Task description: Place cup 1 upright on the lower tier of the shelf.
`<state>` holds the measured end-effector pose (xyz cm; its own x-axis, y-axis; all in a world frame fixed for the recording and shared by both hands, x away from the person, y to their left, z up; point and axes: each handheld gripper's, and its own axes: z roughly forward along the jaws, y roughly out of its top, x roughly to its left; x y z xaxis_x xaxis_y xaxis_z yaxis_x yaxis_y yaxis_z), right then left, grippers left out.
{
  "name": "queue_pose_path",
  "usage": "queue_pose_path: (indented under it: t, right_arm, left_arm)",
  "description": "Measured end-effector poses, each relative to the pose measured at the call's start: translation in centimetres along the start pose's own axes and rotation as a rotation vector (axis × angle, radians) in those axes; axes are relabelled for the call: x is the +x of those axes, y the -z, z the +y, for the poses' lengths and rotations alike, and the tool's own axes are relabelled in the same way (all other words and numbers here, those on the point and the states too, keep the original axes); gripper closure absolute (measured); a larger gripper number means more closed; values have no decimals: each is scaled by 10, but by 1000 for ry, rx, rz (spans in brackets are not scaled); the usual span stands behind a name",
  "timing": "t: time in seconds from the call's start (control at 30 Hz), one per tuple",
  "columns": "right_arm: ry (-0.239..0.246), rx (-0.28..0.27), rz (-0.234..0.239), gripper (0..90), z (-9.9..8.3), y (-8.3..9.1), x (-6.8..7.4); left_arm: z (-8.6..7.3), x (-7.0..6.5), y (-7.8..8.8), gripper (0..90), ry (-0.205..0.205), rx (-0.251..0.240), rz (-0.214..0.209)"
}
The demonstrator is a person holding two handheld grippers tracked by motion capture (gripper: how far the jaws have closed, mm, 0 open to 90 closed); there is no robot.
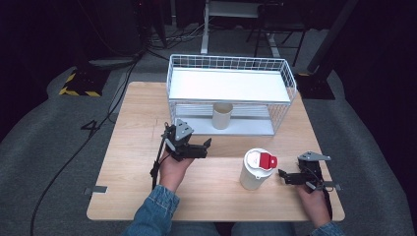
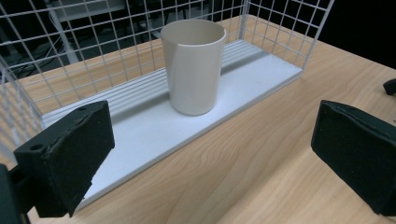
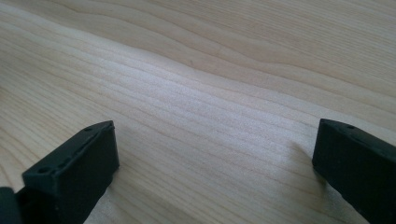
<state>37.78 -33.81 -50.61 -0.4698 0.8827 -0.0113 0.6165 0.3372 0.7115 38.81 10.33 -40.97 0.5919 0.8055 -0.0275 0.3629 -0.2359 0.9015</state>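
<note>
1. Cup (image 2: 192, 65), cream and upright, stands on the lower shelf of the white wire rack (image 1: 228, 64) at the far side of the surface (image 1: 147, 196).
2. Left hand-held gripper (image 2: 210, 158) faces it from the near side, jaws spread wide, holding nothing; judging by this, no grasp has begun.
3. Right hand-held gripper (image 3: 215, 172) hovers low at the near right, jaws equally wide and empty.
4. Lidded tumbler (image 1: 254, 169), white with a red tab, stands between the grippers, clear of the cup's approach.
</note>
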Motion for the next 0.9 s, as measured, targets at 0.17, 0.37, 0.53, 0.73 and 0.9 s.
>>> queue_pose_path:
  t: [0.17, 0.37, 0.53, 0.73, 0.9]
  right_arm:
    - [0, 0, 0, 5, 0, 0, 0]
    - [0, 0, 0, 5, 0, 0, 0]
    - [0, 0, 0, 5, 0, 0, 0]
    - [0, 0, 0, 5, 0, 0, 0]
    - [0, 0, 0, 5, 0, 0, 0]
  left_arm:
    - [-10, 7, 20, 3, 27, -12, -9]
    - [-18, 21, 36, 13, 64, 2, -7]
    - [-25, 28, 47, 13, 52, 45, 23]
    - [-41, 33, 58, 13, 54, 81, 35]
    - [-53, 37, 61, 13, 40, 104, 32]
